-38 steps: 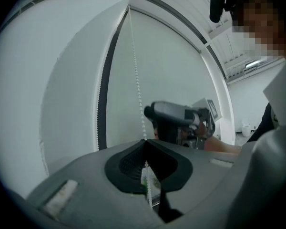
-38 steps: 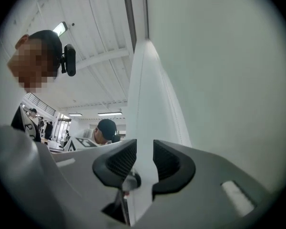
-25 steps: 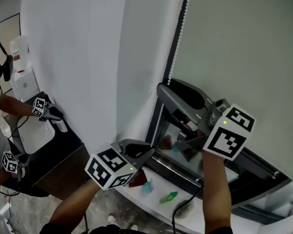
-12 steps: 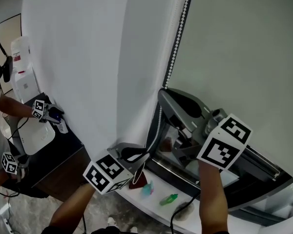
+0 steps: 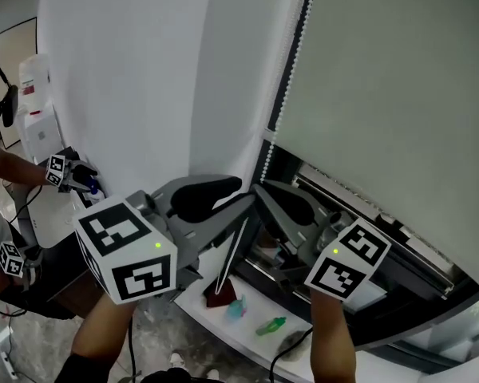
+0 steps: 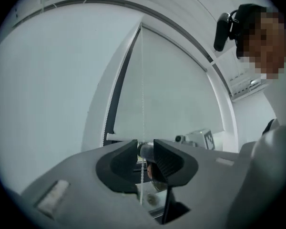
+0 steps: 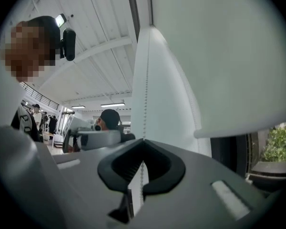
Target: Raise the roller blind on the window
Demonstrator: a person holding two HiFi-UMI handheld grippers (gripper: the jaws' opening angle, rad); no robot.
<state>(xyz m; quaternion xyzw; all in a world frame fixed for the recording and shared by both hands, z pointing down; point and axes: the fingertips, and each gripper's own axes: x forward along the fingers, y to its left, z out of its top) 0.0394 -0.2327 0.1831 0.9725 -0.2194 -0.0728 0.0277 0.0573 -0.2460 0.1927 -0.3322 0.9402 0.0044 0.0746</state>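
Blind is covering the upper window; its bottom bar is sitting partway up, with dark glass showing beneath; its top is running out of frame. Chain is hanging along the blind's left edge; in the head view its lower stretch is disappearing behind the two grippers. Right gripper is gripping; jaws together, clamped on the chain, with beads entering at the tips in its own view. Left gripper is sitting just beside it, tips nearly meeting; its jaws are standing apart, having just been opening; the chain is passing through the gap and the pads are not pressing it.

Sill below is carrying three small things: red item, cyan item, green item; all too small to identify. Cable is trailing over the sill.

Far left, another person's arm is being cut off by the frame edge; it is holding a spare gripper; its jaws are too small to read.
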